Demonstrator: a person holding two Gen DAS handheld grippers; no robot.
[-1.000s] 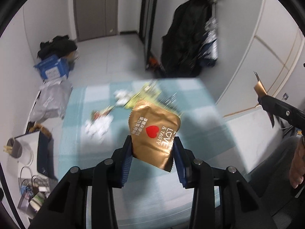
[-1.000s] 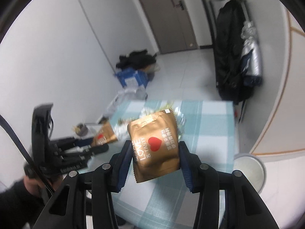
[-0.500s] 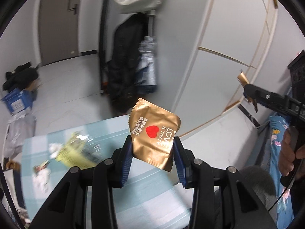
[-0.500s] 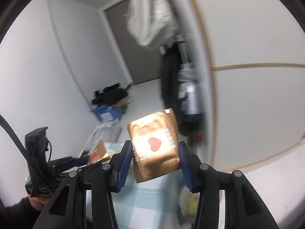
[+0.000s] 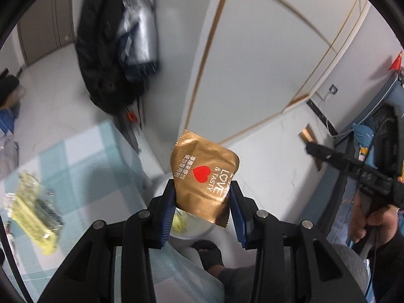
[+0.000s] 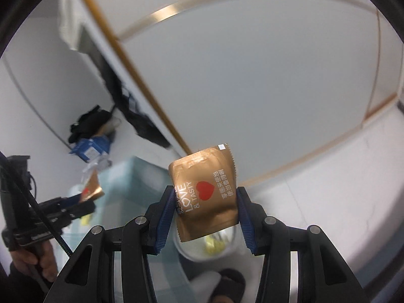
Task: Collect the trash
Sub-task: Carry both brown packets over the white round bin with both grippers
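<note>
My left gripper (image 5: 202, 202) is shut on a gold snack wrapper (image 5: 204, 174) with a red heart, held above a white trash bin (image 5: 186, 229) on the floor. My right gripper (image 6: 205, 214) is shut on a second gold wrapper (image 6: 204, 192), also over the bin (image 6: 214, 247), which holds yellow scraps. The right gripper shows at the right of the left wrist view (image 5: 313, 149), the left gripper at the left of the right wrist view (image 6: 88, 197). A yellow wrapper (image 5: 35, 214) lies on the checked tablecloth (image 5: 83, 166).
The table edge (image 6: 131, 176) is left of the bin. Dark coats (image 5: 111, 50) hang by the wall. A white wardrobe (image 5: 252, 63) stands behind the bin. A slippered foot (image 5: 209, 252) is beside the bin. A blue box (image 6: 91, 149) sits on the far floor.
Both grippers have swung right, away from the table, and tipped down over the bin, each still holding its gold wrapper.
</note>
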